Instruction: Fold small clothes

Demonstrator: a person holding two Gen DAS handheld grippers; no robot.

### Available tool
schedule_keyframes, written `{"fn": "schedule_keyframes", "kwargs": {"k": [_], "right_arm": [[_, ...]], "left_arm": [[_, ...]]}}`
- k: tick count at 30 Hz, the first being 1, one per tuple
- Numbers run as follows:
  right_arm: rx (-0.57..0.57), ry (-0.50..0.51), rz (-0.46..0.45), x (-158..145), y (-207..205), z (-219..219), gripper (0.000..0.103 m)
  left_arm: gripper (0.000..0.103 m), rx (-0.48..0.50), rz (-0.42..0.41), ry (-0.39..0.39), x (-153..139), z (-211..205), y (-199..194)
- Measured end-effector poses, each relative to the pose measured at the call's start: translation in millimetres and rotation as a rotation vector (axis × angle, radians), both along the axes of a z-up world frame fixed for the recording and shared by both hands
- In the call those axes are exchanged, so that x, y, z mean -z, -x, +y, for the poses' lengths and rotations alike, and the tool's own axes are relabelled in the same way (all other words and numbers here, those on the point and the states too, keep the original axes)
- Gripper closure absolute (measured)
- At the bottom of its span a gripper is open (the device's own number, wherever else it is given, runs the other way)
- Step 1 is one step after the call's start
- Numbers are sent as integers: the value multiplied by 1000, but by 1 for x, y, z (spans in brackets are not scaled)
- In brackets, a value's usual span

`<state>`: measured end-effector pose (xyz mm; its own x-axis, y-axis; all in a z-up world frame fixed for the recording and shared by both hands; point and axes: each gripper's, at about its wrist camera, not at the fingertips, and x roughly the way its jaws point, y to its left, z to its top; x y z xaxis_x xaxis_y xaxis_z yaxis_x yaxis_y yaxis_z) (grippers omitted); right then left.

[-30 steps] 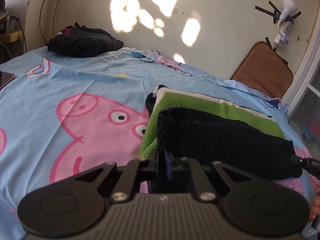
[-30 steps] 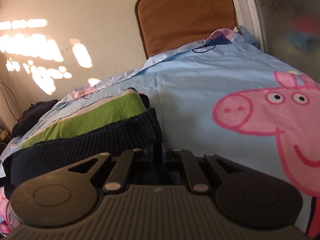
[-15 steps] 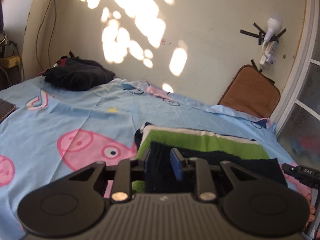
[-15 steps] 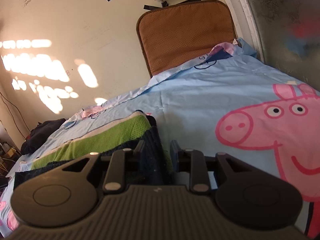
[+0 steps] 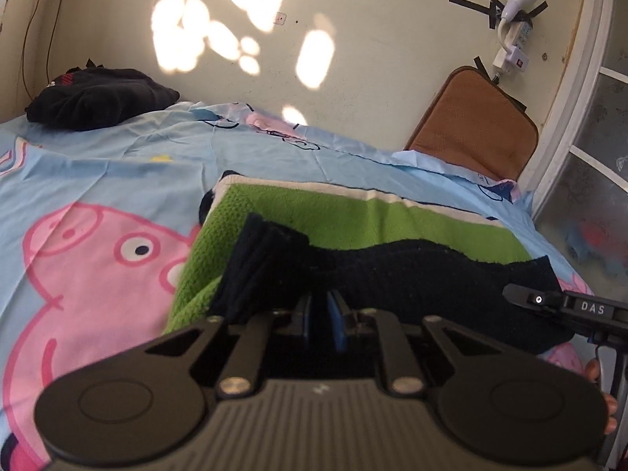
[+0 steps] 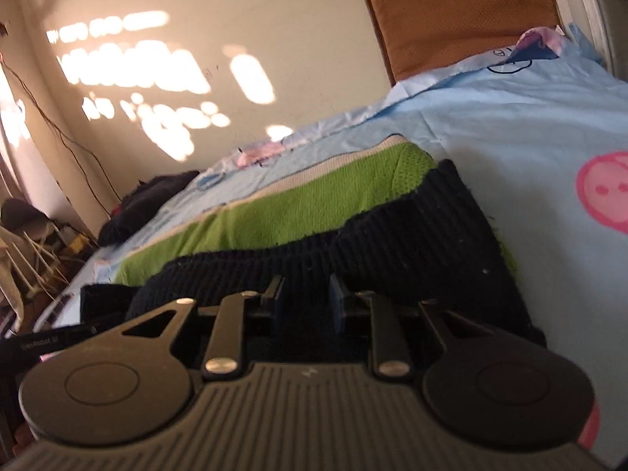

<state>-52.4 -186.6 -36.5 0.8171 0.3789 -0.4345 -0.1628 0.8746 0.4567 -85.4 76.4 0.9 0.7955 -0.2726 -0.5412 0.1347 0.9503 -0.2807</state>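
A folded knit garment lies on the cartoon-pig bedsheet [image 5: 98, 180], with a green panel [image 5: 353, 227], a white stripe and a black ribbed band [image 5: 392, 271] across its near side. My left gripper [image 5: 320, 310] is at the band's near left edge. Its jaws are closing to a narrow gap, and dark knit sits between the blue pads. My right gripper [image 6: 304, 294] is at the band's [image 6: 412, 243] right end, over the green panel [image 6: 294, 212]. Its jaws are also closing but stand apart, black knit lying between and under the pads without being pinched.
A heap of black clothes [image 5: 98, 98] lies at the far left of the bed. A brown cushion [image 5: 471, 125] leans against the wall by a glass door [image 5: 588, 196]. A power strip and bulb [image 5: 518, 0] are taped above it. Clutter [image 6: 31, 243] stands beside the bed.
Both grippers held the black band, opened and drew back off it, then came forward again with jaws narrowing. The band's left end now stands bunched up over the green.
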Motion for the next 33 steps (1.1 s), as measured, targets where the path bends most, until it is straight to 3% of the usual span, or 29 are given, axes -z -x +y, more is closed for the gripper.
{"fn": "schedule_keyframes", "kwargs": {"k": [2,6,13,19,26,33], "right_arm": [[10,-31,15,2,1,-6,89],[14,-37,4,2,6,-5,89],[22,-28,-37,7,9,-4,89],[13,-35,-73,12,13,-7,89],[3,-129,-79,21,15,-22,96],[8,-112,-94,21,18,-19,96]], "left_arm": [[95,-2,-7,-2,2,1,2],[95,-7,-33,-50,2,-6,5],[95,-14,-49,-46,3,-6,9],[95,-20,-83,-100,6,-13,15],[95,-36,-117,-157,9,-22,22],[95,-43,-120,-155,9,-22,23]]}}
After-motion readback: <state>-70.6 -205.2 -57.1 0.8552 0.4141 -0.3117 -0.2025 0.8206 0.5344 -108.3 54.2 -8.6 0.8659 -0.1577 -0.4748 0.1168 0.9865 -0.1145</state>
